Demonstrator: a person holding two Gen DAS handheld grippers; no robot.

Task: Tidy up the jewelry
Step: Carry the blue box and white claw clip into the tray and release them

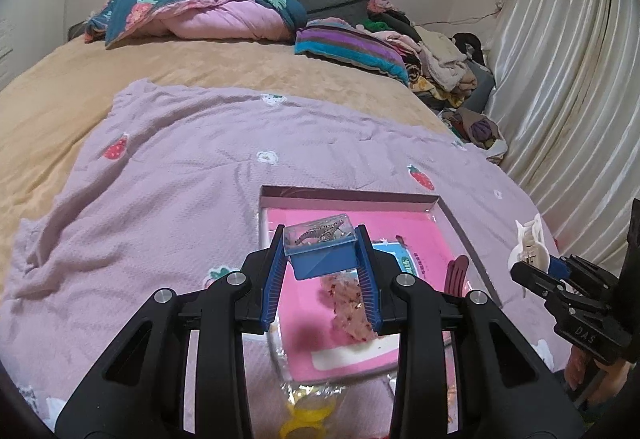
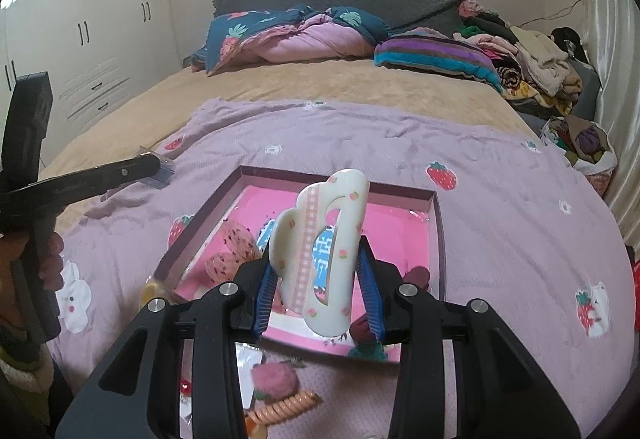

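My left gripper (image 1: 321,239) is shut on a small blue box with a clear lid (image 1: 322,259); metal jewelry shows under the lid. It hangs over the near left part of a shallow pink-lined tray (image 1: 348,195) on a lilac strawberry blanket. My right gripper (image 2: 316,255) is shut on a white cloud-shaped hair claw (image 2: 320,239), held upright above the same tray (image 2: 438,239). The left wrist view shows the right gripper (image 1: 536,263) and the claw (image 1: 528,239) off the tray's right side. In the right wrist view the left gripper (image 2: 158,165) is at far left.
In the tray lie a pink speckled scrunchie (image 1: 348,307) and a dark red clip (image 1: 456,271). A yellow piece (image 1: 308,415), a pink pompom tie (image 2: 276,379) and an orange coil tie (image 2: 284,407) lie near the front. Clothes pile (image 1: 440,67) and curtain (image 1: 560,79) stand right.
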